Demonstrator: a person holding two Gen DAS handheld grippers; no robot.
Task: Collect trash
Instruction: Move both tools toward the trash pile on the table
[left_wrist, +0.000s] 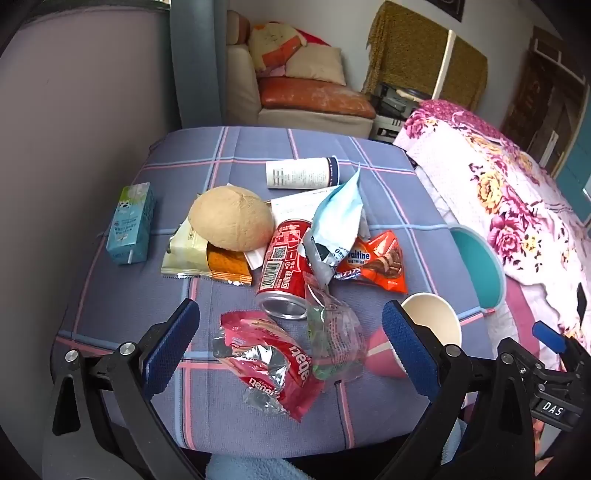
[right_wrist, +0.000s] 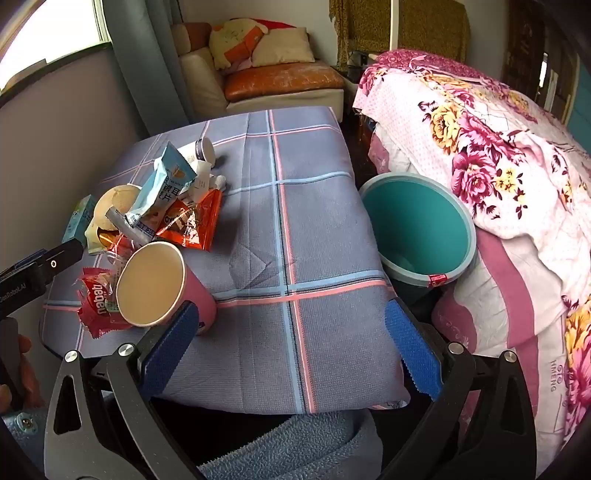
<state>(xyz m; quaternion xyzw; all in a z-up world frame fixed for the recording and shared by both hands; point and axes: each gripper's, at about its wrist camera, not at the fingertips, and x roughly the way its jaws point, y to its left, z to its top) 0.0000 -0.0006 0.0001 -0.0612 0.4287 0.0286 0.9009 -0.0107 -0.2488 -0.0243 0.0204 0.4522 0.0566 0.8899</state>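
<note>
Both sets of tongs spread wide, nothing between them. Left tongs (left_wrist: 291, 343) hover over the red wrapper (left_wrist: 266, 365) at lower centre; right tongs (right_wrist: 291, 347) over bare tabletop (right_wrist: 314, 221), cup (right_wrist: 159, 284) just beside the left finger.

Trash heaped mid-tabletop in the left view: can (left_wrist: 284, 266) on its side, coconut (left_wrist: 232, 218) on a yellow packet (left_wrist: 207, 258), blue pouch (left_wrist: 340, 221), orange wrapper (left_wrist: 373, 262), clear film (left_wrist: 332, 332), white tube (left_wrist: 303, 173), carton (left_wrist: 131, 225) standing apart at left. Teal bin (right_wrist: 421, 229) off the tabletop's right edge, against the bed (right_wrist: 498, 147).

Risks, as judged:
- Can free to roll if nudged; open end faces the tongs.
- Film and foil overlap; a pinch likely drags a neighbour or slips.
- Cup tilted, light; a bump from the right finger likely topples it.
- Coconut round and wide, likely to squirt out of a grip.
- Bin sits below the edge; an early drop likely lands on the bed.

Readable: "valtine" on the orange wrapper, "DAS" on the right tool at lower right, "HMENG" on the pink pillow (right_wrist: 517, 350). Red wrapper lettering upside down, not sure. Rest is Chinese print, too small.
</note>
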